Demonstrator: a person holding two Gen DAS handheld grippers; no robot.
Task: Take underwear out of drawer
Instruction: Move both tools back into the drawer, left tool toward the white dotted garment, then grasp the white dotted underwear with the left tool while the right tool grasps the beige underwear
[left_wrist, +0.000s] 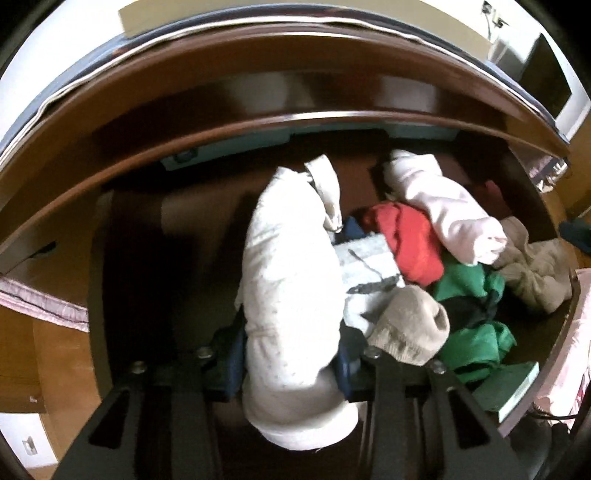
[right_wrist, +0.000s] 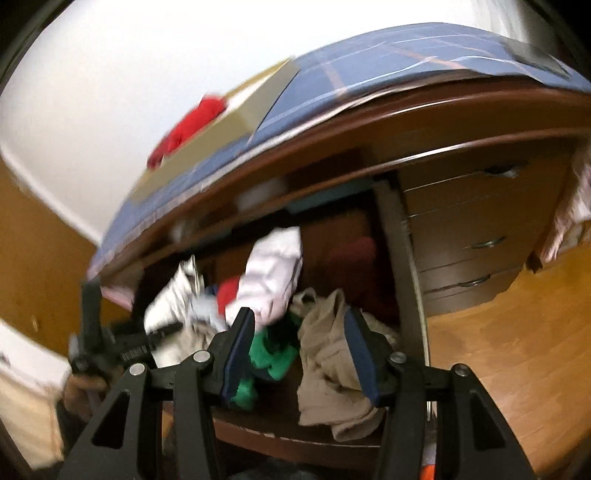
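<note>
The dark wooden drawer (left_wrist: 122, 280) stands open, with a heap of clothes at its right side. My left gripper (left_wrist: 291, 354) is shut on a white dotted underwear (left_wrist: 291, 280) that hangs up between its blue pads above the drawer. My right gripper (right_wrist: 299, 350) is open above the drawer's front (right_wrist: 295, 432), and a beige garment (right_wrist: 328, 373) lies between its pads without being pinched. In the right wrist view the left gripper (right_wrist: 110, 343) shows at the left with the white underwear (right_wrist: 170, 302).
The heap holds a pink roll (left_wrist: 443, 206), a red piece (left_wrist: 410, 240), green pieces (left_wrist: 472, 317), a beige sock (left_wrist: 410, 325) and a beige garment (left_wrist: 535, 269). A blue cloth (right_wrist: 369, 81) covers the dresser top, with a box (right_wrist: 229, 125) holding something red. Closed drawers (right_wrist: 472, 236) at right.
</note>
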